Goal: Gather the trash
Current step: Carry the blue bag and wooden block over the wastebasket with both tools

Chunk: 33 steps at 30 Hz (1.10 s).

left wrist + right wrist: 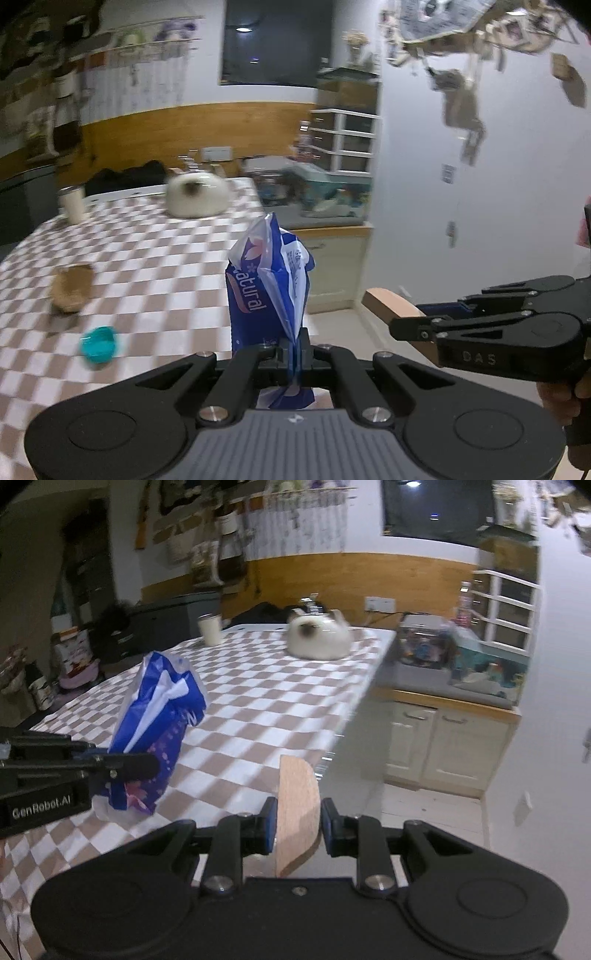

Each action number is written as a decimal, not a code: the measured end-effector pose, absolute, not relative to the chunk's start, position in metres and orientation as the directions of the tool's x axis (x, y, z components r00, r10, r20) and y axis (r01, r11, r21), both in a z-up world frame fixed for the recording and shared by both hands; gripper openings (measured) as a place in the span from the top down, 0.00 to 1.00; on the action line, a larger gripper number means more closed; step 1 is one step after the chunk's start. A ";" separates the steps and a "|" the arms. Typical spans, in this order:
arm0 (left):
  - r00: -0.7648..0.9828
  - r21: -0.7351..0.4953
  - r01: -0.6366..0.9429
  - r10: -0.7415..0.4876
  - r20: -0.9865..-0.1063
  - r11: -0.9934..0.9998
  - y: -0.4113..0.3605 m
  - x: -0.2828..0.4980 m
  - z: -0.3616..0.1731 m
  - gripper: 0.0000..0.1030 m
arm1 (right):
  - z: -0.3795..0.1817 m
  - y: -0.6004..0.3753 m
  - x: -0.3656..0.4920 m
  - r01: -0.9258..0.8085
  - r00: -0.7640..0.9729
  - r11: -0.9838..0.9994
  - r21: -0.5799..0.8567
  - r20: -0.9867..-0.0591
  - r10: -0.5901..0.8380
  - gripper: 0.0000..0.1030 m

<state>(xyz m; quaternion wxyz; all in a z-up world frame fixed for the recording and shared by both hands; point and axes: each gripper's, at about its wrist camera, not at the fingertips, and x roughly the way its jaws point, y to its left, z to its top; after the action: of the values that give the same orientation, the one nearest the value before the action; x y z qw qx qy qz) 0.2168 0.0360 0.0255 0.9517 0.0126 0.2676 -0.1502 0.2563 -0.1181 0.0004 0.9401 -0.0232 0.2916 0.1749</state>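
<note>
Two grippers hang over a checked tabletop (155, 236). Left gripper (295, 350) is clamped on a crumpled blue and white plastic bag (267, 284), held upright above the tabletop's near edge. Right gripper (298, 821), at three o'clock from the bag, has its jaws apart on either side of a curved wooden chair back (297, 808). At ten o'clock sit a teal lid (99, 346), brown paper scrap (71, 290), white cup (74, 204) and pale round cat (195, 194)
</note>
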 end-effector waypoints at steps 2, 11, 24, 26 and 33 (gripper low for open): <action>0.797 -0.065 0.323 -0.309 -0.520 0.944 0.015 0.218 0.023 0.99 | -0.001 -0.137 0.251 -0.313 0.778 0.948 0.059 -0.556 0.291 0.75; 0.692 -0.150 0.415 -0.418 -0.589 0.897 -0.068 0.244 -0.002 0.99 | -0.029 -0.221 0.246 -0.168 0.773 0.982 0.091 -0.606 0.188 0.75; 0.459 -0.324 0.366 -0.472 -0.753 0.872 -0.142 0.309 -0.094 0.99 | -0.112 -0.289 0.268 -0.002 0.637 0.991 0.137 -0.763 0.107 0.75; 0.426 -0.333 0.358 -0.470 -0.773 0.872 -0.149 0.315 -0.111 0.99 | -0.131 -0.296 0.271 0.020 0.599 0.990 0.138 -0.795 0.099 0.75; 0.312 -0.331 0.319 -0.428 -0.848 0.888 -0.162 0.330 -0.168 0.99 | -0.185 -0.308 0.281 0.068 0.475 0.988 0.138 -0.875 0.090 0.75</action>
<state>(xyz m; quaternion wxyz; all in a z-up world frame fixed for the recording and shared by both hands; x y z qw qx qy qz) 0.3302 -0.1617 -0.1683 0.8082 -0.0506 0.5393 -0.2310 0.2810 -0.3077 -0.1848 0.8555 0.0770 0.5121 0.0064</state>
